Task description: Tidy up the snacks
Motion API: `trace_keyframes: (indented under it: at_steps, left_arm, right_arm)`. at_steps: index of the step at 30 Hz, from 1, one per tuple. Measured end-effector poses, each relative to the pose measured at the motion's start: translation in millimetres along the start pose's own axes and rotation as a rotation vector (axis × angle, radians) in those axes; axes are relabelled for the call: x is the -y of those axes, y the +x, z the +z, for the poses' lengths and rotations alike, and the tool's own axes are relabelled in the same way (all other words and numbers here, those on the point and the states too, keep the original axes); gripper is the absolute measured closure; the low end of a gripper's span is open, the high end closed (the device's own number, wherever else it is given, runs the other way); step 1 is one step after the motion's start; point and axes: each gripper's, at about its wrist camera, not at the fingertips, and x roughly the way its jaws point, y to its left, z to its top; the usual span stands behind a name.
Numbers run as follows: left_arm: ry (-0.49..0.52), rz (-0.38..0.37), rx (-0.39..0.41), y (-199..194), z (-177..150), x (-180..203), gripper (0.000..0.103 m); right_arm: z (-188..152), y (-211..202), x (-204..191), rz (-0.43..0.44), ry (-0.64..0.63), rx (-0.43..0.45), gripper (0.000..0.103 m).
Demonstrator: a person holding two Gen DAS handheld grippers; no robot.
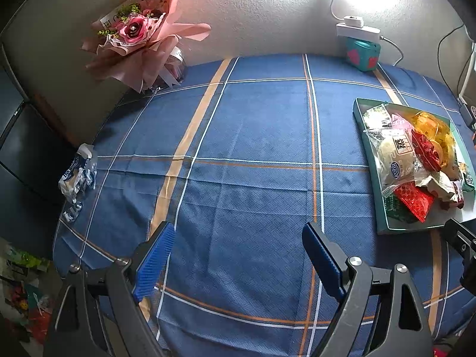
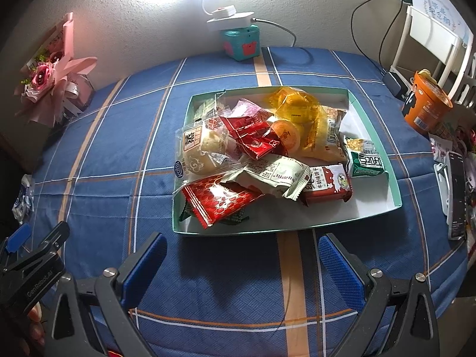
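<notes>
Nearest the lens, the left hand-held gripper (image 1: 238, 255) is seen released, its blue pads spread wide over bare blue plaid cloth with nothing between them. The right hand-held gripper (image 2: 242, 263) is likewise released and empty, hovering just in front of the tray (image 2: 395, 178). The snacks (image 2: 261, 154) are heaped in that one shallow green-rimmed tray on the counter (image 1: 253, 136); two red packets, one orange jelly cup and one green packet can be made out among them, the full number being hidden by overlap. One blue-and-white wrapper (image 1: 78, 172) lies apart at the counter's left edge. Around them are found one pink bouquet (image 1: 139, 35), one teal box (image 2: 241, 44) under a white power strip (image 2: 229, 19), and one orange cup (image 2: 425, 104). Nothing stands between gripper and tray.
</notes>
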Motion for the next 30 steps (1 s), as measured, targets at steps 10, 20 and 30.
trace_keyframes:
  at_steps: [10, 20, 30]
  left_arm:
    - [0.007, -0.003, 0.003, 0.6, 0.3, -0.7, 0.015]
    - [0.013, -0.012, 0.003, 0.3, -0.3, 0.1, 0.015]
    - [0.021, -0.020, 0.003, 0.0, -0.7, 0.4, 0.015]
  right_arm:
    - [0.0, -0.2, -0.4, -0.001, 0.003, 0.000, 0.000]
    - [0.0, 0.0, -0.2, -0.001, 0.001, 0.000, 0.000]
    - [-0.5, 0.4, -0.5, -0.001, 0.003, 0.000, 0.000]
